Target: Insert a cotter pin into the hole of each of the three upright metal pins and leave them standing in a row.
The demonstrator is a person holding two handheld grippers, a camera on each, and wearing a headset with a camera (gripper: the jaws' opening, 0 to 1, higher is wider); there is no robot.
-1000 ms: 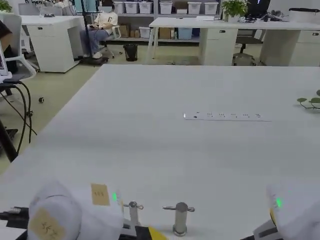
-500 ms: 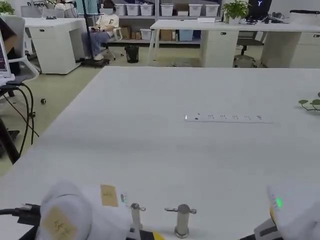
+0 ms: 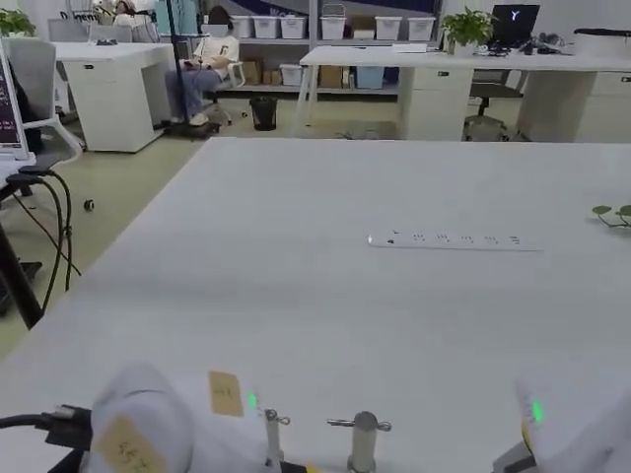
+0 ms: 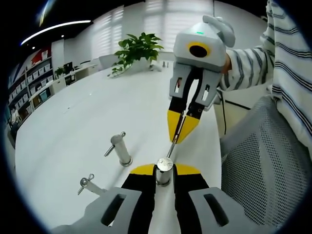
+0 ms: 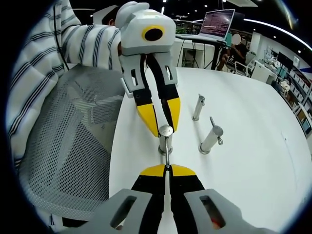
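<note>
Cotter pin (image 5: 167, 155): pinched lengthwise in the right gripper (image 4: 179, 132), whose jaws are closed tight on it. Its free tip is at the upper shank of the third metal pin; I cannot tell whether it has entered the hole.
Third metal pin (image 4: 164, 171): upright on the white workbench (image 3: 394, 296), close to the edge by the person.
Left gripper (image 5: 164, 123): jaws narrowed onto that pin's shank, steadying it opposite the right gripper.
Miss risk: if the hole is turned off the cotter's line, the tip would likely skid around the round shank.
Bend risk: pushing on against solid metal could bow the thin wire or slip it in the jaws.
Tip risk: a sideways shove could tilt the pin if the left clamp is slack.
Neighbours: middle metal pin (image 4: 120, 148) and far metal pin (image 4: 90, 184), each already crossed by a cotter, stand close by. A swinging gripper could knock them and break the row.
</note>
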